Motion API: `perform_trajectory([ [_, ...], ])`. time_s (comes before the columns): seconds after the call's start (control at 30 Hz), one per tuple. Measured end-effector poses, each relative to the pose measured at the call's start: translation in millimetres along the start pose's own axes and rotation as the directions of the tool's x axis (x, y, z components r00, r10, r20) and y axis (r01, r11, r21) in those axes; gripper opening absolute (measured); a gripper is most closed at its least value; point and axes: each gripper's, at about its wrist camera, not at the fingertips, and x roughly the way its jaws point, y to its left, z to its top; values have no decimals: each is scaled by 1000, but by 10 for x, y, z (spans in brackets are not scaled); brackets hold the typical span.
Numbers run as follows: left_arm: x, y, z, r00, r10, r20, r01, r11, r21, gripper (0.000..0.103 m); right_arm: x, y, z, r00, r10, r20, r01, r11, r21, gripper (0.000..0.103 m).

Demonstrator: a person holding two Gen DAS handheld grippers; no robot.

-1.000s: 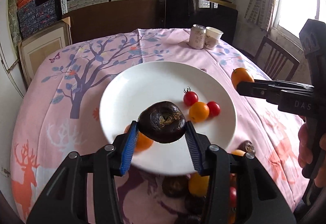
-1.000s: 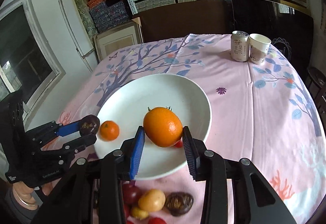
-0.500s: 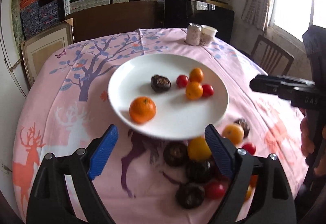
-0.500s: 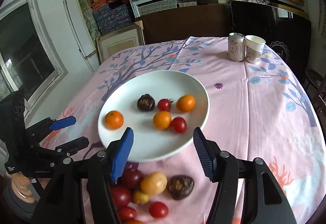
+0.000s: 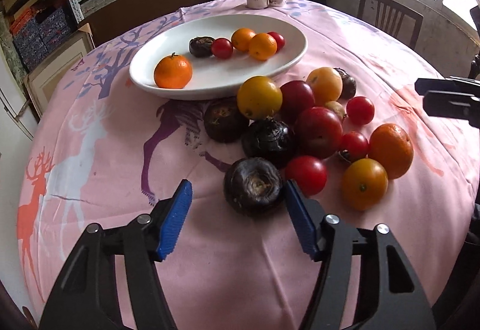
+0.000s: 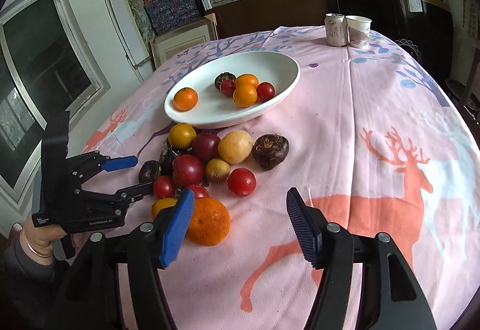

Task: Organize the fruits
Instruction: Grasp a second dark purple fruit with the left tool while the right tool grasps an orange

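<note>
Dark fruit nearest left gripper: wrinkled brown-black round fruit (image 5: 253, 190) on the pink cloth, puckered stem end turned up and toward the camera; squat, no clear long axis.
Left gripper (image 5: 237, 220): jaws spread wide, holding nothing; dark fruit sits between the blue pads, close against the right pad (image 5: 298, 222), well clear of the left.
Loose pile: red tomatoes (image 5: 318, 131), yellow-orange round fruits (image 5: 259, 97), more dark wrinkled fruits (image 5: 270, 139), bunched and touching, just beside the plate's near rim.
Large orange mandarin (image 6: 210, 225): on the cloth at the pile's near edge, touching the right gripper's left pad (image 6: 177, 228).
Right gripper (image 6: 240, 226): jaws wide apart, empty.
White oval plate (image 5: 279, 67): long axis running left to right across the left view; holds a mandarin (image 5: 173, 71) apart at the left, plus a dark fruit, two small tomatoes and two small oranges clustered.
Pink deer-print tablecloth (image 6: 375, 125): covers the round table.
Far edge: drinks can (image 6: 335, 29) and paper cup (image 6: 357, 31), side by side, upright.
</note>
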Motion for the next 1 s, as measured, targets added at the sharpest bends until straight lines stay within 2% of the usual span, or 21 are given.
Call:
perform_trajectory([
  [0.03, 46, -3, 18, 1000, -7, -14, 7, 1000, -8, 54, 2, 5, -20, 1000, 8, -9, -8, 1000, 1, 64],
  [0.07, 91, 23, 35, 998, -49, -31, 48, 998, -34, 42, 6, 20, -42, 1000, 11, -19, -12, 1000, -6, 64],
  [0.1, 99, 64, 45, 995, -92, -27, 90, 993, -70, 42, 11, 48, -58, 999, 13, -29, -14, 1000, -21, 64],
  [0.17, 77, 90, 23, 994, -110, -18, 108, 991, -84, 41, 18, 137, -107, 999, 25, -44, -27, 998, -59, 63],
  [0.27, -25, 73, -41, 994, -108, -2, 108, 991, -85, 41, 57, 314, -181, 998, 27, -60, -35, 991, -130, 57],
  [0.37, -215, 106, -127, 992, -118, 37, 122, 986, -115, 41, 160, 426, -213, 997, 12, -78, -25, 985, -170, 56],
  [0.47, -405, 155, -210, 991, -109, 72, 118, 984, -135, 41, 278, 454, -175, 995, 9, -100, -24, 987, -159, 56],
  [0.5, -449, 167, -228, 992, -102, 79, 113, 984, -138, 41, 304, 469, -169, 996, -20, -90, 4, 985, -170, 56],
  [0.53, -485, 186, -243, 992, -99, 84, 110, 984, -142, 41, 326, 470, -163, 995, -48, -86, 32, 984, -176, 46],
  [0.67, -557, 253, -313, 991, -97, 96, 112, 981, -156, 41, 303, 362, -137, 994, 21, -110, -34, 993, -115, 43],
  [0.77, -553, 303, -327, 991, -98, 95, 114, 978, -173, 41, 223, 294, -119, 996, 12, -85, -20, 995, -96, 43],
  [0.9, -577, 332, -221, 987, -101, 124, 123, 976, -179, 41, 62, 166, 132, 1000, 25, -18, -26, 998, -55, 43],
  [1.0, -606, 332, 65, 982, -98, 158, 122, 981, -149, 41, 45, 99, 522, 999, 36, 24, -35, 999, -42, 43],
])
